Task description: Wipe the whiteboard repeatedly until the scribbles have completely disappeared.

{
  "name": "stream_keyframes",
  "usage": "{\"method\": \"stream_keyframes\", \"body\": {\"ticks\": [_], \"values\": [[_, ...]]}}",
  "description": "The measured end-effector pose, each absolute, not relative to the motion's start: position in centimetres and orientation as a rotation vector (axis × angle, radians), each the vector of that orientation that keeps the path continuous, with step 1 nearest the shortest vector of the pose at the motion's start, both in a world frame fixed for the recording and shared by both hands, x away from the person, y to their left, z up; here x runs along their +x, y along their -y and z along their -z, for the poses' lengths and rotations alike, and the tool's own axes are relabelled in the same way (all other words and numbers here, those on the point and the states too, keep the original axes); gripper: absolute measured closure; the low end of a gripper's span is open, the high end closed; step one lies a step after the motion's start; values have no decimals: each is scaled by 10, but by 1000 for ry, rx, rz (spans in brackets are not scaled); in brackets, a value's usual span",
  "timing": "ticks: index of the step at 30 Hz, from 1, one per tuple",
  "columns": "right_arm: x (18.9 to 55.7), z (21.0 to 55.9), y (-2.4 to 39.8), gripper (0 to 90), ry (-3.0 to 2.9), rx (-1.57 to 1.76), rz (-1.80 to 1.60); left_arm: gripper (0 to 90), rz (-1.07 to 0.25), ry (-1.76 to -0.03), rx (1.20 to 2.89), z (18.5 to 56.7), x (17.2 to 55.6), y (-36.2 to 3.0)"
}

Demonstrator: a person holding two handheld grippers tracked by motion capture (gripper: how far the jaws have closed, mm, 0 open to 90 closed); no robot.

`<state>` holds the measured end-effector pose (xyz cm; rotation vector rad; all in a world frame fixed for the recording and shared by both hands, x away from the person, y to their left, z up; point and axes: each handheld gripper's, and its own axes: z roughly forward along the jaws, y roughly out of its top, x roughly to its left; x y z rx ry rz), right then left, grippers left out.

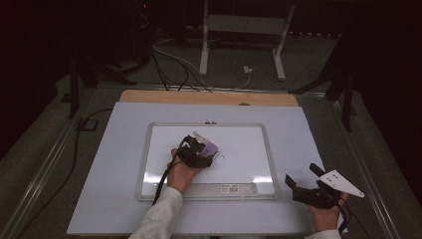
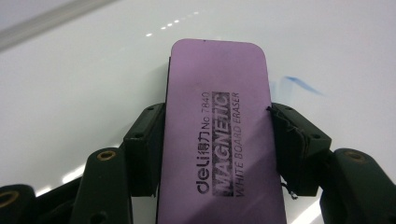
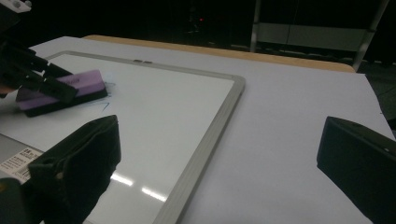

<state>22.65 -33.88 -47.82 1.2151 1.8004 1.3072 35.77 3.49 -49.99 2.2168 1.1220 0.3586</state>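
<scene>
The purple eraser [image 2: 217,135] lies flat on the whiteboard [image 1: 249,149], near its middle, clamped along both long sides by the left tongs [image 2: 217,149]. Its printed top faces up. Faint blue marks [image 2: 299,85] sit on the board just beside the eraser's far end. In the high view the eraser [image 1: 211,148] pokes out beyond the left hand [image 1: 183,172]. The whiteboard rests on a pale sheet covering the surface [image 1: 109,199]. The right tongs [image 1: 303,177] hover off the board's near right corner, jaws spread wide with nothing between them.
</scene>
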Motion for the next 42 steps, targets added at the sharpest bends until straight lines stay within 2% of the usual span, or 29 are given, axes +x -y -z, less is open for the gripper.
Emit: {"method": "stream_keyframes", "body": {"ticks": [4, 7, 15, 16, 19, 25, 33, 42], "values": [[227, 478, 339, 1, -1802, 1212, -1307, 418, -345, -1034, 2252, 499, 345, -22], [226, 478, 339, 1, -1797, 1214, -1308, 418, -326, -1045, 2246, 500, 348, -25], [226, 478, 340, 1, -1797, 1214, -1308, 418, -442, -1223, 2193, 499, 372, -53], [226, 478, 340, 1, -1797, 1214, -1308, 418, -441, -1280, 2160, 500, 378, -62], [226, 478, 340, 1, -1796, 1218, -1308, 418, -428, -1306, 2141, 500, 381, -66], [227, 478, 339, 1, -1803, 1213, -1306, 418, -436, -1253, 2180, 499, 375, -54], [227, 478, 338, 1, -1806, 1212, -1305, 417, -367, -1061, 2245, 500, 351, -12], [227, 478, 339, 1, -1802, 1214, -1306, 418, -347, -1013, 2264, 500, 346, 1]]}}
